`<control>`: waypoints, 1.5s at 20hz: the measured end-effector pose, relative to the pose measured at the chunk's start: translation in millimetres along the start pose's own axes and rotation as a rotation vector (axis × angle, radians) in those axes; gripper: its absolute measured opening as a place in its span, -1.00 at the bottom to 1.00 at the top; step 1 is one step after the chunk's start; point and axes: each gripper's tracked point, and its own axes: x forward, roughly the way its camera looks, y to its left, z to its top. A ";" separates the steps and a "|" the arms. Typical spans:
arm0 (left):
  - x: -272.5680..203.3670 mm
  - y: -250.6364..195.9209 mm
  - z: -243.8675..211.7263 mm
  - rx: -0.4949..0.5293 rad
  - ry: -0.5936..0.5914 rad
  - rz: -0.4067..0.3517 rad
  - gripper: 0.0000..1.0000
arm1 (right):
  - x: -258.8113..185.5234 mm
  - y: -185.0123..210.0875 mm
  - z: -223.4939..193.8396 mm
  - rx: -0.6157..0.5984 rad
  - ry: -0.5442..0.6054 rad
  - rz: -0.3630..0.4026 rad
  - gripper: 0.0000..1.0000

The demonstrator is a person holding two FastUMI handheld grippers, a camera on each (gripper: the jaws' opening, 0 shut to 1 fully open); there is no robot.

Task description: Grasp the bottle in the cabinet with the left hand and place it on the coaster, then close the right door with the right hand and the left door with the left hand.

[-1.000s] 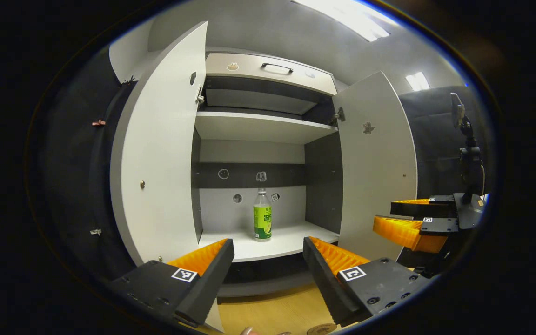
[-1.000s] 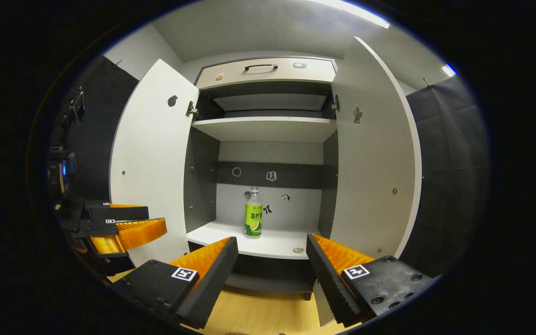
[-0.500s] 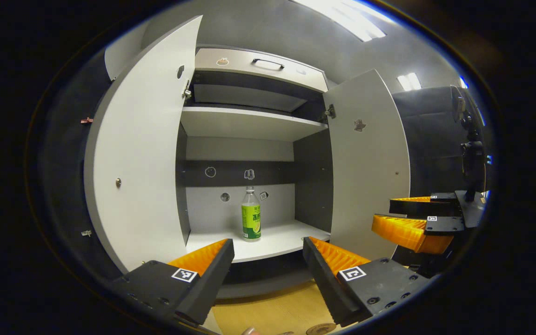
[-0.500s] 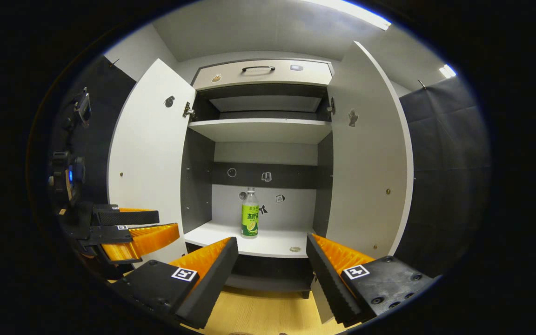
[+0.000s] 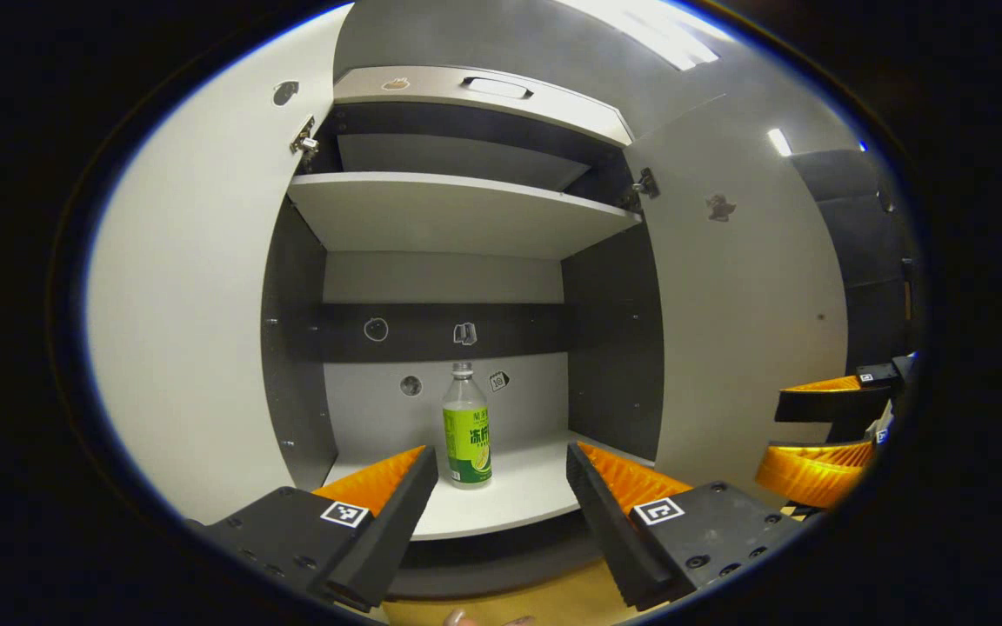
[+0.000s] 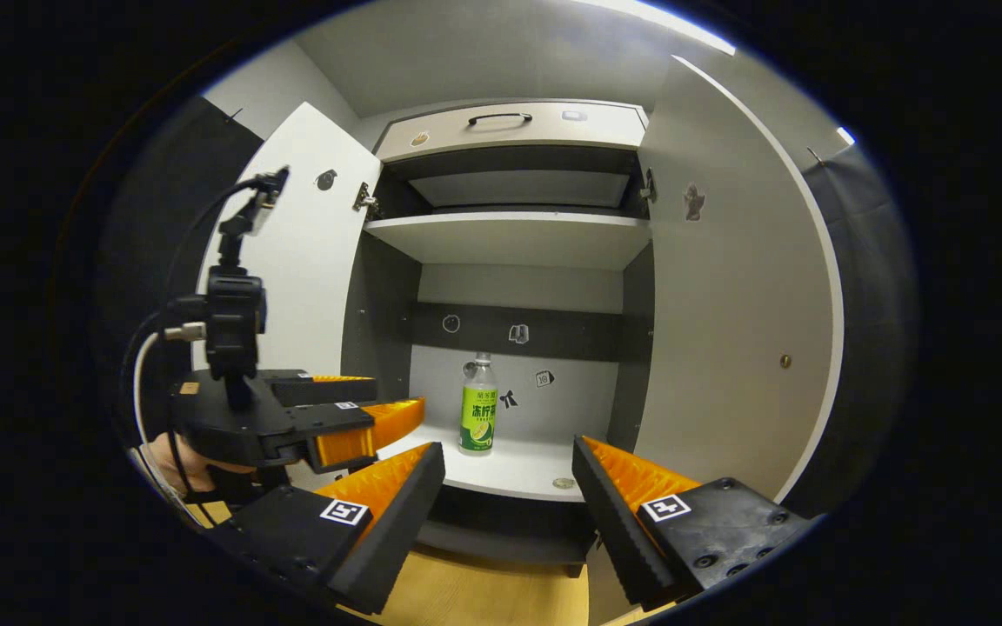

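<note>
- The bottle [image 5: 466, 426] stood upright on the lower shelf [image 5: 518, 496] of the cabinet, close to the back wall, cap on, green label facing me. In the right gripper view I saw the same bottle [image 6: 477, 405] left of the shelf's middle.
- A small round disc, which I took for the coaster [image 6: 563, 482], lay on that shelf near its front edge, to the right of the bottle and apart from it.
- My left gripper [image 5: 501, 465] pointed into the cabinet mouth, its fingers spread wide and touching nothing; the bottle sat beyond them, nearer the left finger.
- In the right gripper view I saw the left gripper [image 6: 379, 413] from the side, level with the shelf's front, short of the bottle.
- My right gripper [image 6: 508, 465] hung in front of the cabinet, fingers spread, empty.
- Left door [image 5: 197, 330] and right door [image 5: 753, 304] both stood open.
- Upper shelf [image 5: 457, 209] bare; a drawer with a handle [image 6: 501, 117] above it.
</note>
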 end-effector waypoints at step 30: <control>223.4 57.1 -66.8 0.018 0.050 0.142 0.87 | 81.4 -7.0 -31.0 -0.092 0.001 0.149 0.96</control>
